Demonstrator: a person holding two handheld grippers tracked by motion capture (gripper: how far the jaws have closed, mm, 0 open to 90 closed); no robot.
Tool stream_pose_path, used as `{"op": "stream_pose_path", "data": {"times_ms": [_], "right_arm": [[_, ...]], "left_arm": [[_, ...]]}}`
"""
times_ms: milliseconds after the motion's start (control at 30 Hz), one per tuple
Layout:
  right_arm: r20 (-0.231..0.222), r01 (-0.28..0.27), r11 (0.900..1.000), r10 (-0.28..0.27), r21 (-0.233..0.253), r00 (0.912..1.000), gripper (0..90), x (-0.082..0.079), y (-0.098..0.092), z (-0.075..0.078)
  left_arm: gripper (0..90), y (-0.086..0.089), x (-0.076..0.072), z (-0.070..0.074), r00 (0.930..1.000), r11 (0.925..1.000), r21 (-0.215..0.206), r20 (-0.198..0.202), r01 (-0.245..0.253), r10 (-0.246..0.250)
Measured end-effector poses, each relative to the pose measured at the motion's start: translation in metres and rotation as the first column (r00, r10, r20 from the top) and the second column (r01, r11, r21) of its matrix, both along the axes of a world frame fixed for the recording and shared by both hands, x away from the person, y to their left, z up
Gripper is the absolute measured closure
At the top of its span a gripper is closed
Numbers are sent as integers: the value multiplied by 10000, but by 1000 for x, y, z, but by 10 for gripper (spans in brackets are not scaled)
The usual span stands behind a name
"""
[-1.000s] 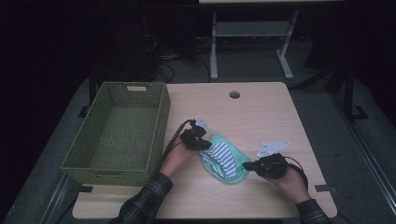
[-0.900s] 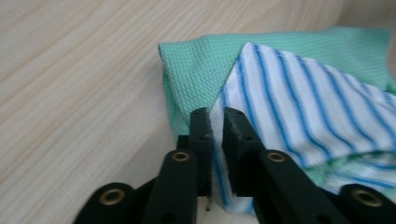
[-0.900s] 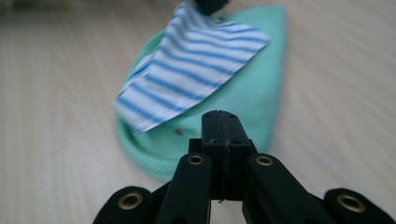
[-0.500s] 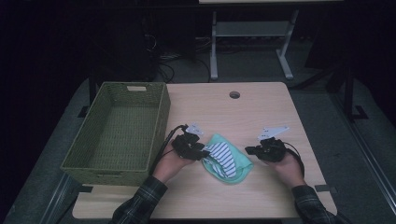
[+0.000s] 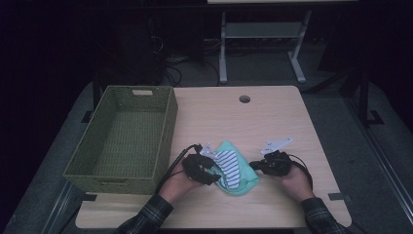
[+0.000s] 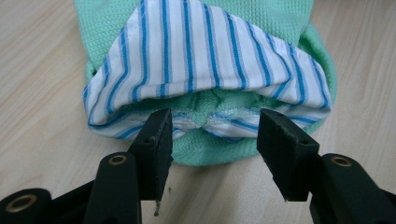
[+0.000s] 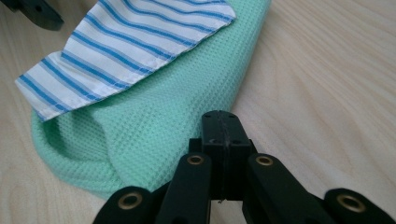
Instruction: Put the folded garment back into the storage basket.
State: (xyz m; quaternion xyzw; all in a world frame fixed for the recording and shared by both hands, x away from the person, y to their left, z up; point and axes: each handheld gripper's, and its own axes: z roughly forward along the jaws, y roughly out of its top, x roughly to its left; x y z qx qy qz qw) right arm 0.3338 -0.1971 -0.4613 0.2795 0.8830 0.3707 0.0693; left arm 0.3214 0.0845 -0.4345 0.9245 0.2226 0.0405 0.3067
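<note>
Gaping wide, the left gripper (image 6: pixel 214 140) has its jaws set either side of the near edge of the cloth bundle (image 6: pixel 205 70), gripping nothing yet; a pinched tuck of green and striped fabric sits right between them. The right gripper (image 7: pixel 223 135) has its jaws pressed together at the bundle's other side, and I cannot tell whether any fabric is caught between them. The bundle is a green waffle-weave cloth (image 7: pixel 163 107) folded around a white cloth with blue stripes (image 7: pixel 126 46), lying on the wooden table (image 5: pixel 272 122) between the two hands, beside the empty woven basket (image 5: pixel 124 136). It looks light, soft and floppy, not fragile, and likely to unfold if lifted by one layer. The best hold is probably across the folded edge, catching both cloths together.
</note>
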Motion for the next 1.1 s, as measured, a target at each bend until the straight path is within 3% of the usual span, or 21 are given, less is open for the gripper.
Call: {"op": "stream_pose_path", "data": {"times_ms": [67, 167, 400, 600, 767, 833, 1000, 1100], "right_arm": [[2, 135, 9999, -135, 89, 9999, 830, -1, -2, 1], [79, 493, 9986, -495, 215, 9987, 725, 0, -7, 1], [266, 1320, 9912, -1323, 130, 9908, 464, 5, -17, -3], [371, 1889, 9820, -1890, 57, 9813, 329, 11, -25, -7], [587, 2441, 9697, -2440, 62, 9680, 224, 16, -34, -11], [602, 2783, 9605, -2777, -21, 9588, 168, 19, -38, -13], [809, 3370, 9413, -3346, -189, 9389, 129, 24, -47, -19], [948, 3463, 9380, -3438, -117, 9343, 104, 25, -48, -21]], "left_arm": [[424, -2, 0, -1, 10000, 10000, -60, -54, 55, -55], [385, -5, 1, -4, 9998, 9996, 192, 15, 190, -190], [287, -12, 1, -12, 9995, 9988, 389, 47, 295, -297], [236, -17, 3, -18, 9993, 9974, 614, -22, 381, -380], [203, -20, 2, -22, 9986, 9955, 787, 64, 527, -533], [200, -20, 2, -22, 9984, 9955, 779, 94, 544, -553], [217, -20, 2, -22, 9982, 9951, 826, 191, 544, -561], [239, -20, 2, -22, 9985, 9954, 837, 242, 459, -481]]}}
